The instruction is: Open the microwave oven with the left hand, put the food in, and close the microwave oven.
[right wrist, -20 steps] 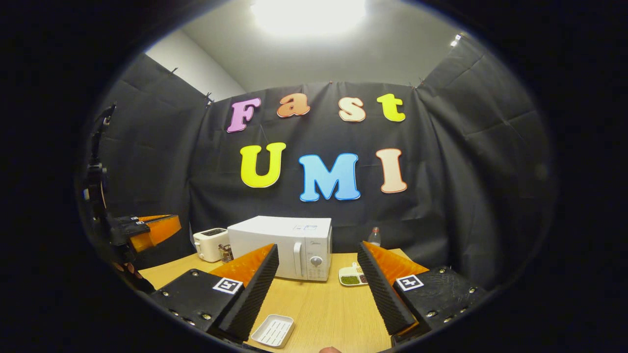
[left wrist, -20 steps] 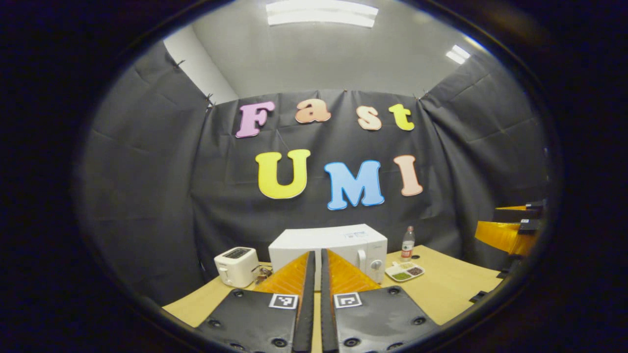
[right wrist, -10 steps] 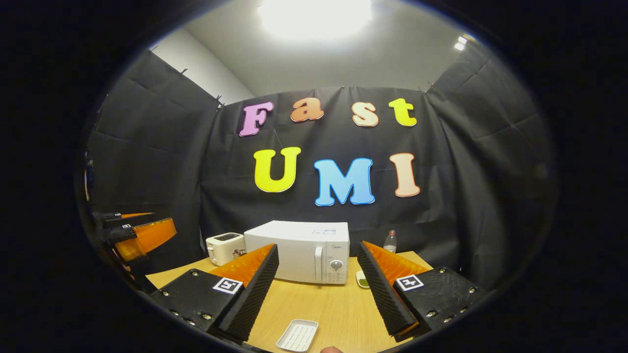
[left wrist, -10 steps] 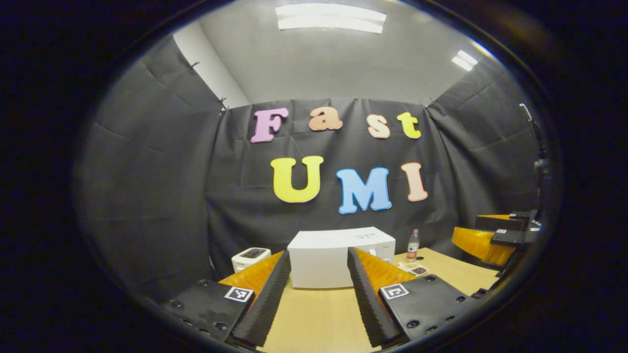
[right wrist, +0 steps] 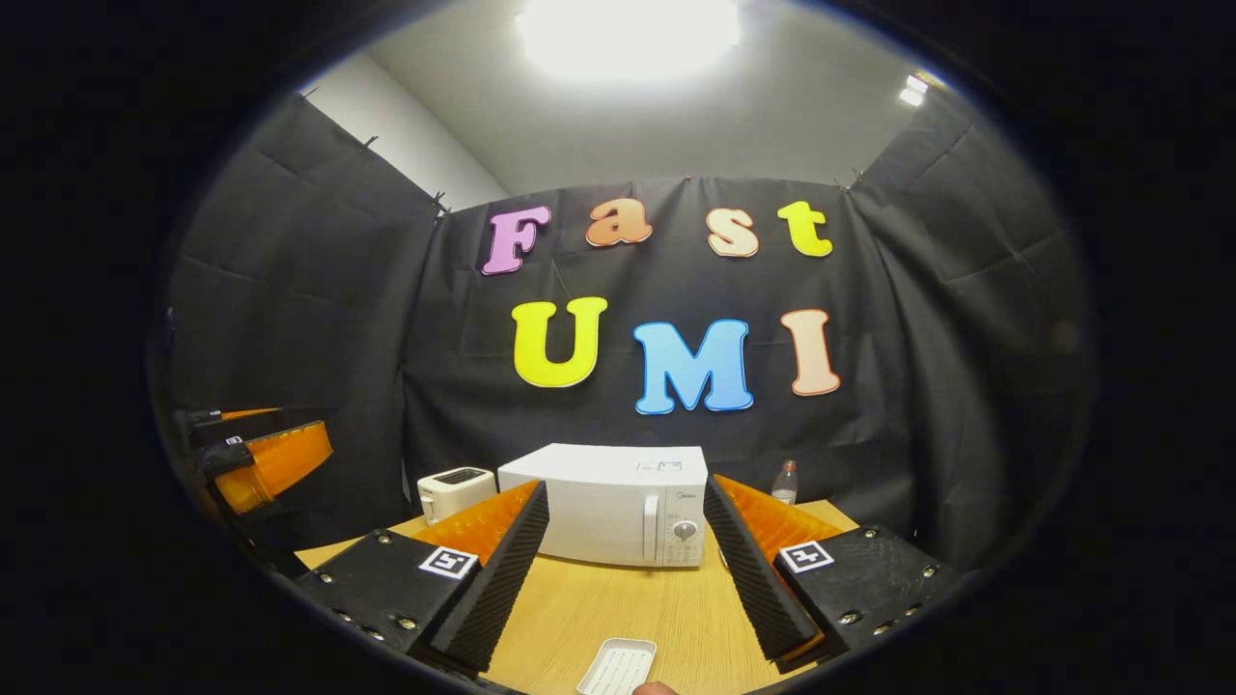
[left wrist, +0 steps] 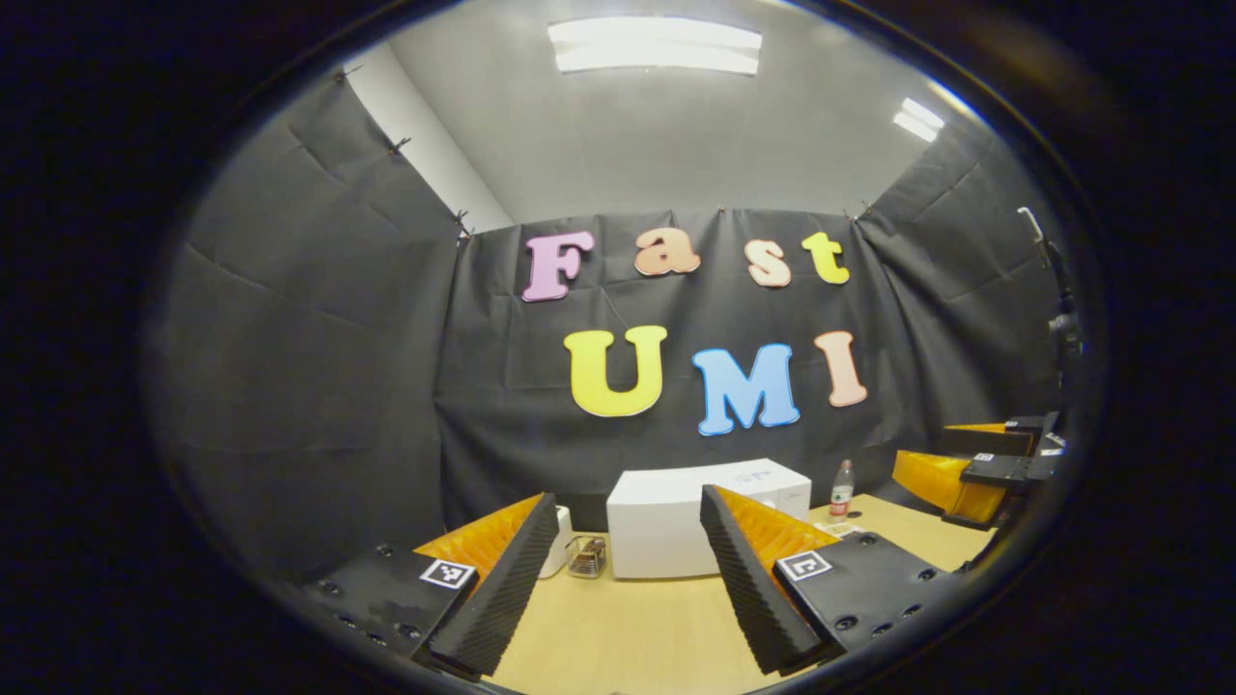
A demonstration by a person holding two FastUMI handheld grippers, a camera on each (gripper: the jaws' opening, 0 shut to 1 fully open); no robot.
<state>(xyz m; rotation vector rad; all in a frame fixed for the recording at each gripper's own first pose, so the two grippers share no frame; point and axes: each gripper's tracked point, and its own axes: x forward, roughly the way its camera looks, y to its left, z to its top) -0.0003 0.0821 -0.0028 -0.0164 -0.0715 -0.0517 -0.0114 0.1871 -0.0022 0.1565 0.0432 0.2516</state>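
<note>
On the table: your white microwave oven (right wrist: 618, 502) stands at the back of the wooden table (right wrist: 618, 608), against the black cloth wall, its door closed.
Door side: the handle (right wrist: 651, 528) and round knob (right wrist: 685, 530) sit at the oven's right end in the right gripper view.
Left gripper (left wrist: 623, 536): you hold it above the table with its two fingers spread wide and nothing between them; its fingertips frame the oven's left half without touching it.
Right gripper (right wrist: 626, 516): also released, fingers wide apart and empty, hovering above the table with the oven's front seen in the gap.
Other-hand sightings: your right gripper also appears at the right edge of the left gripper view, and your left gripper at the left edge of the right gripper view, both raised off the table.
Food: a divided food tray (left wrist: 838, 529) lies on the table to the right of the oven, near a plastic bottle (left wrist: 842, 488) with a red cap; in the left gripper view it is mostly hidden behind your finger.
Near edge: a small white ridged dish (right wrist: 618, 666) lies on the table in front of the oven, close to you.
Left of the oven: a white toaster (right wrist: 455, 491) stands beside it, and a small wire holder (left wrist: 586, 557) sits between the two.
</note>
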